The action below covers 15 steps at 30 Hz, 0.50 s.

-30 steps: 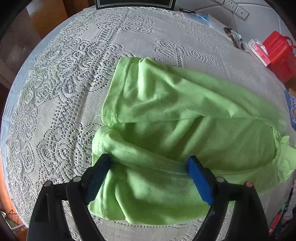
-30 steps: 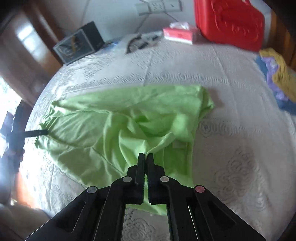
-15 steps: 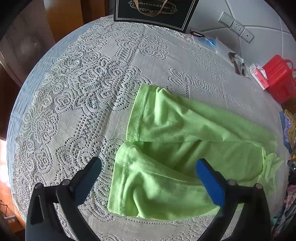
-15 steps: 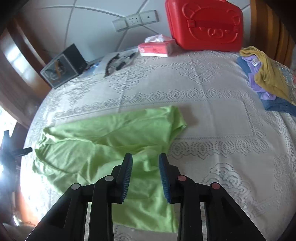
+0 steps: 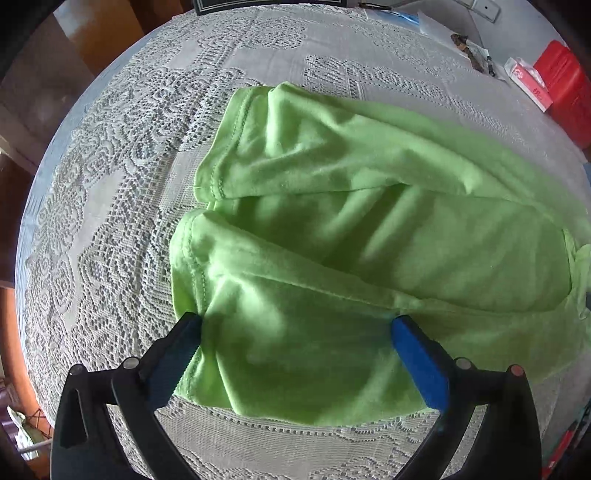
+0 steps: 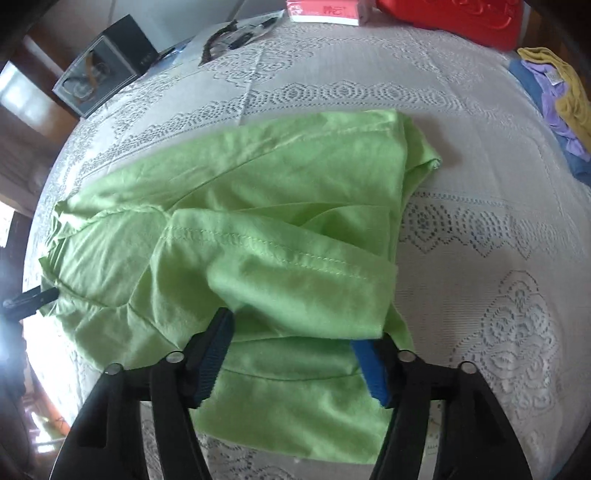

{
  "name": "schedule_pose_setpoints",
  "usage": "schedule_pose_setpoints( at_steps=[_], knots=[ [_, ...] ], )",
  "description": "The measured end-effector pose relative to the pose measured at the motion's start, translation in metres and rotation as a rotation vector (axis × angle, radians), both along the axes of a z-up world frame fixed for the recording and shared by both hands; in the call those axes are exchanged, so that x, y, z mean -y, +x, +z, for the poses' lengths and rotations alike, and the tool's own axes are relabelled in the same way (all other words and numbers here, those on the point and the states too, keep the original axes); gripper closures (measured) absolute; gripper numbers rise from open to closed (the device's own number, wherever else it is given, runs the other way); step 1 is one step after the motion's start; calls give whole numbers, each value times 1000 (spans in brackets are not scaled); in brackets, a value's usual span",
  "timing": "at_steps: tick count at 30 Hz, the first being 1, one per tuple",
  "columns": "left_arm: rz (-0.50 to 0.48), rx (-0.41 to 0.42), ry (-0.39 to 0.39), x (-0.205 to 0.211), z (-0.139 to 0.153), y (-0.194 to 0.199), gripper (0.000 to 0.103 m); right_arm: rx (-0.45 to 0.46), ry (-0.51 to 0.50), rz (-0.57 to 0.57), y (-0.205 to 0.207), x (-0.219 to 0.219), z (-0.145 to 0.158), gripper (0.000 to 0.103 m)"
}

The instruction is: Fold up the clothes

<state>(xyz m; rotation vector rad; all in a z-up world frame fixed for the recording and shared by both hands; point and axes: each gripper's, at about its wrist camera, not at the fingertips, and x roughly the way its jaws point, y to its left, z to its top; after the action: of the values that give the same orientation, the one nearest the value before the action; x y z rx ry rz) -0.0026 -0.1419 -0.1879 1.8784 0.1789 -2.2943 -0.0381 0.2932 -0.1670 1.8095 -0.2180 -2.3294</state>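
A light green garment (image 5: 351, 229) lies partly folded on a white lace tablecloth (image 5: 110, 221); it also shows in the right wrist view (image 6: 240, 236). My left gripper (image 5: 295, 332) is open, its jaws wide apart over the near hemmed end of the garment, the fingers resting against the cloth. My right gripper (image 6: 295, 343) is open too, its jaws straddling a folded flap at the garment's other end. Neither gripper pinches the cloth. The left gripper's finger (image 6: 29, 299) shows at the garment's far left edge in the right wrist view.
A red box (image 6: 454, 18) and a tissue pack (image 6: 325, 11) stand at the table's back. A dark box (image 6: 99, 77) and small items (image 6: 236, 33) sit at the back left. A pile of coloured clothes (image 6: 554, 107) lies at the right edge.
Both grippers have come back down close over the garment after lifting away half a second ago. The right gripper, shut one second ago, has opened wide. A flap now lies folded over the right end.
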Motion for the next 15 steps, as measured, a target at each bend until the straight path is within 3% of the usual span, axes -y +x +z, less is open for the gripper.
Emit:
schedule_pose_setpoints(
  at_steps=[3, 5, 6, 7, 9, 12, 15],
  knots=[
    [93, -22, 4, -12, 11, 8, 0, -5, -7, 112, 0, 11, -2, 5],
    [148, -85, 22, -34, 29, 19, 0, 17, -1, 183, -3, 13, -2, 5],
    [176, -116, 32, -45, 37, 25, 0, 19, -13, 215, -5, 10, 0, 14],
    [204, -148, 43, -55, 46, 30, 0, 11, -41, 245, -6, 4, 3, 42],
    [268, -210, 178, -87, 52, 44, 0, -10, -120, 302, -9, -16, 13, 82],
    [335, -194, 307, -147, 47, 47, 0, -93, -138, 363, -15, -50, 32, 84],
    [324, -195, 302, -196, 44, 51, 0, -169, -134, 410, -20, -75, 50, 84]
  ],
)
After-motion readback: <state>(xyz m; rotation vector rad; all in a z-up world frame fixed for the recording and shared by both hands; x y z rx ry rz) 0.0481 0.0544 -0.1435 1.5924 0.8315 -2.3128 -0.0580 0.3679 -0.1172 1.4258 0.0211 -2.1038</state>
